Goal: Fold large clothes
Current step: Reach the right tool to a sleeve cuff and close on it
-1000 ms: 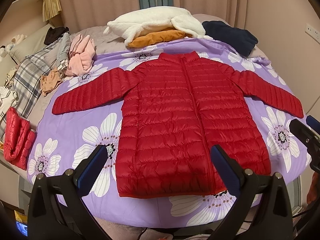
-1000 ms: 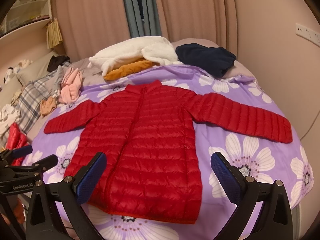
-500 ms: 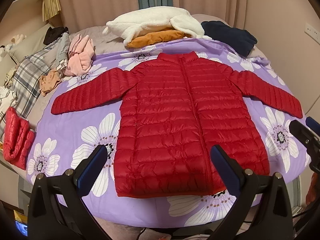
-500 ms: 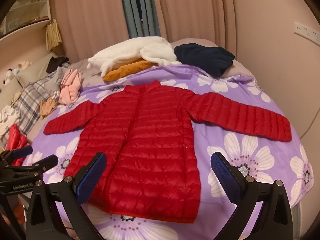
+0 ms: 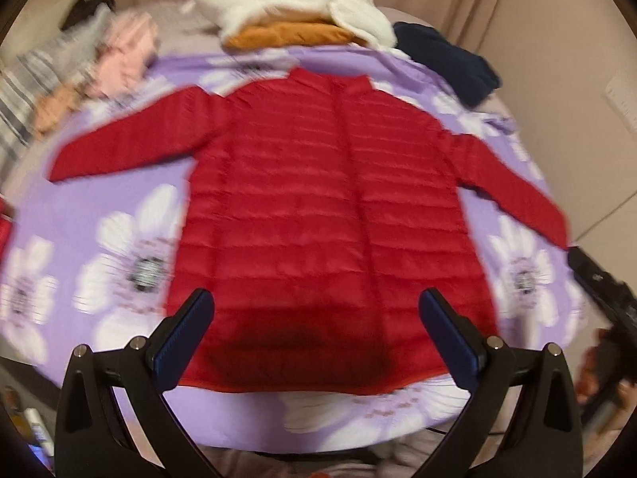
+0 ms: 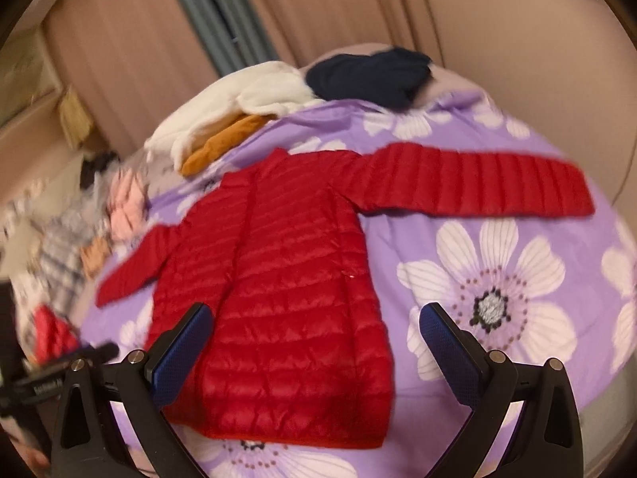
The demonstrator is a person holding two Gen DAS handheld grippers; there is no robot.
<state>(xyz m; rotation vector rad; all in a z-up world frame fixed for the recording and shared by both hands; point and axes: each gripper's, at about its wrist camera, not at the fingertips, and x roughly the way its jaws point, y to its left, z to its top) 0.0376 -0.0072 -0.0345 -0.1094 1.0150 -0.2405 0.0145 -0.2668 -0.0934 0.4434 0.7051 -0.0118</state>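
A red quilted puffer jacket (image 5: 326, 215) lies flat, front up, on a purple flowered bedspread (image 5: 99, 215), both sleeves spread out sideways. My left gripper (image 5: 318, 338) is open and empty, hovering over the jacket's hem. In the right wrist view the jacket (image 6: 278, 286) lies left of centre, its right sleeve (image 6: 477, 187) stretched out to the right. My right gripper (image 6: 316, 346) is open and empty above the jacket's lower right side. The other gripper shows at the left edge (image 6: 43, 382).
A white fleece (image 5: 286, 4) over an orange garment (image 5: 286, 34) and a dark navy garment (image 5: 446, 63) lie at the bed's far end. Pink (image 5: 123, 55), tan and plaid clothes are piled at the left. A wall runs along the right.
Both grippers have moved forward and down toward the jacket. The right gripper has swung to the right. Both views are blurred by motion. The jacket has not moved.
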